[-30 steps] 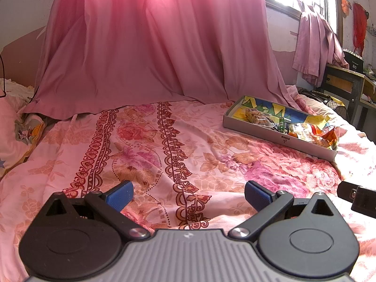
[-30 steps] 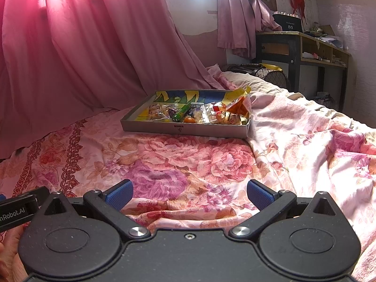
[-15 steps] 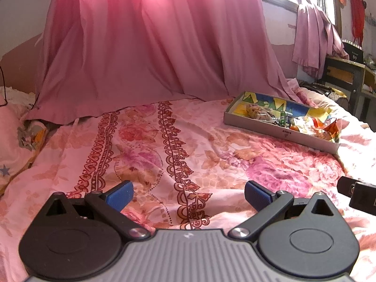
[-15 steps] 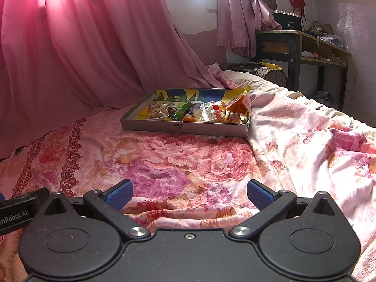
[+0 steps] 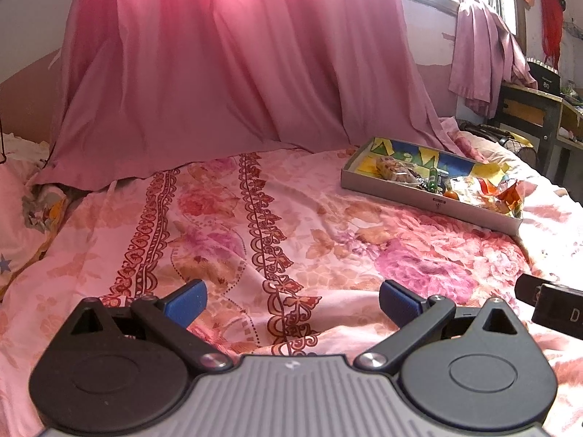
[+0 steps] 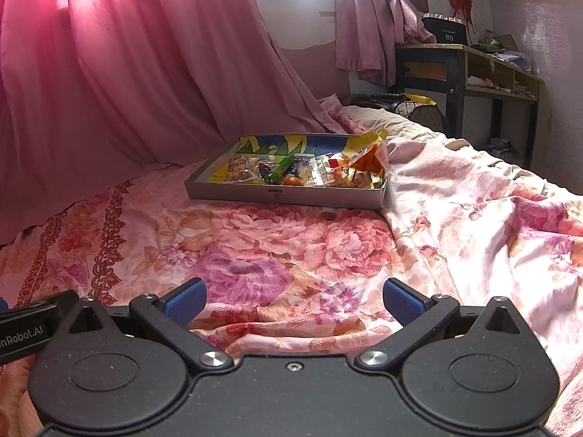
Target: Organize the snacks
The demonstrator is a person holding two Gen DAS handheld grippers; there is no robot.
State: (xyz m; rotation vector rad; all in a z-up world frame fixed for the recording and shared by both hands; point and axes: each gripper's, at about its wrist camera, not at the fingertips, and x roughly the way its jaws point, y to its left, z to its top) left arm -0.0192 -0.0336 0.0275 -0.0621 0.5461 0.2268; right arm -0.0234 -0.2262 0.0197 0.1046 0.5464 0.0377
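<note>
On the far left of the left wrist view: a pillow [image 5: 22,196] at the edge of the bed [image 5: 255,225], which is covered by a pink floral bedspread with dark red lace-pattern stripes. Behind it: a pink curtain [image 5: 226,65] draped down onto the bedspread.

Foreground, left wrist view: left hand-held gripper [image 5: 291,298], its 2 blue-padded fingers spread wide apart, nothing between them, low over the bedspread.

Right of centre: 1 shallow grey tray [image 5: 419,196] with a blue and yellow printed inner face, lying flat on the bed near the curtain hem. Contents: assorted snacks [image 5: 397,171], among them clear packets, 1 green wrapped stick [image 6: 278,169], 1 small orange piece [image 6: 291,181] and 1 orange and yellow bag [image 6: 368,156] at the tray's right end, standing above the rim. All snacks seen lie inside the tray.

Foreground, right wrist view: right hand-held gripper [image 6: 293,298], 2 blue-padded fingers likewise wide apart and empty, aimed toward the tray and well short of it.

Far right: a dark bench [image 6: 470,69] with open shelves holding papers, a black box [image 6: 446,31] marked 80 on top, and a second bunched curtain [image 6: 368,29] by the window.
</note>
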